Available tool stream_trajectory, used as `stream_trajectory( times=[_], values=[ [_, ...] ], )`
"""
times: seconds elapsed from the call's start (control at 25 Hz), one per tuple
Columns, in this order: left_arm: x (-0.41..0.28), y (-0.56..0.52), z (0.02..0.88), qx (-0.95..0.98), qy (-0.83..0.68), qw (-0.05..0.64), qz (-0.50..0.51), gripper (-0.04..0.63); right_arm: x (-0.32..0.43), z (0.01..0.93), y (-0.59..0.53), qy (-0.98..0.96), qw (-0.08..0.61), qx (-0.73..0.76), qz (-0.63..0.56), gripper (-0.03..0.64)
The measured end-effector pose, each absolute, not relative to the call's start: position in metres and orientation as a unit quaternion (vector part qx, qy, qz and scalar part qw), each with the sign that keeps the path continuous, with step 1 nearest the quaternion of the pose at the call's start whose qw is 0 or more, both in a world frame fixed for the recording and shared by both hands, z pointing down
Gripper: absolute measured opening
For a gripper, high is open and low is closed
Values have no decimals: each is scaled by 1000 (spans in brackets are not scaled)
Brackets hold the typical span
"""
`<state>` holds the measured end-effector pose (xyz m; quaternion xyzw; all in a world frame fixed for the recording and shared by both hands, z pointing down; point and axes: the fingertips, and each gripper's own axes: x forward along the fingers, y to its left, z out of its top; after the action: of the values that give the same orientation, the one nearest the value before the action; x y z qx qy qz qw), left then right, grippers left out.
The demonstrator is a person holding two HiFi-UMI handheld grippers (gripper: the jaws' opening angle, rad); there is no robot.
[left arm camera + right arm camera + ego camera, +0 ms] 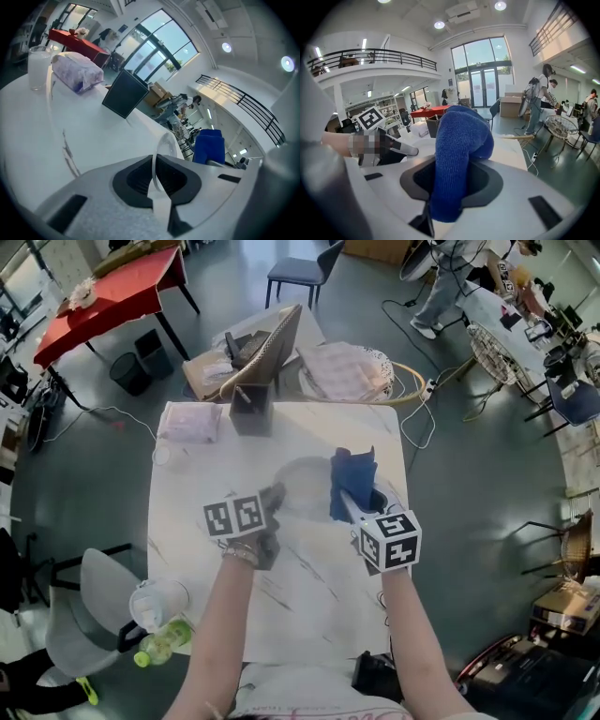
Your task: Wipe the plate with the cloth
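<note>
My left gripper (155, 161) is pinched tight on the rim of the clear plate (168, 143), my right gripper (457, 164) clamps the blue cloth (461, 136), bunched upright just beside the plate, over the white table (319, 587).

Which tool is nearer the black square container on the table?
Left. The left tool is just in front of the black square container; the right tool is farther off, to its right.

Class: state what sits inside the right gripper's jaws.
A blue cloth is clamped in the right gripper, bunched up above the jaws. Its folds cover the jaws' inner sides and the table right behind it.
</note>
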<state>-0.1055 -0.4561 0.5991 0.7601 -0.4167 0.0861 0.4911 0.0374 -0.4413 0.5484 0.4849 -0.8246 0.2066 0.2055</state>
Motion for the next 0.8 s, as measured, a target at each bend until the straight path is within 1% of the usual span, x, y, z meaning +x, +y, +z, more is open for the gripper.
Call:
stream_trajectory(
  times=[0.2,0.44,0.8],
  values=[
    [-105,-434,565,772,-417,475,66,18,33,512,-413,-835,185,484,186,115],
    [-99,-404,525,796,-414,436,64,18,30,478,-379,-843,165,485,163,115],
    [-103,-354,488,812,-417,406,47,18,18,433,-327,-859,128,476,136,115]
  ],
)
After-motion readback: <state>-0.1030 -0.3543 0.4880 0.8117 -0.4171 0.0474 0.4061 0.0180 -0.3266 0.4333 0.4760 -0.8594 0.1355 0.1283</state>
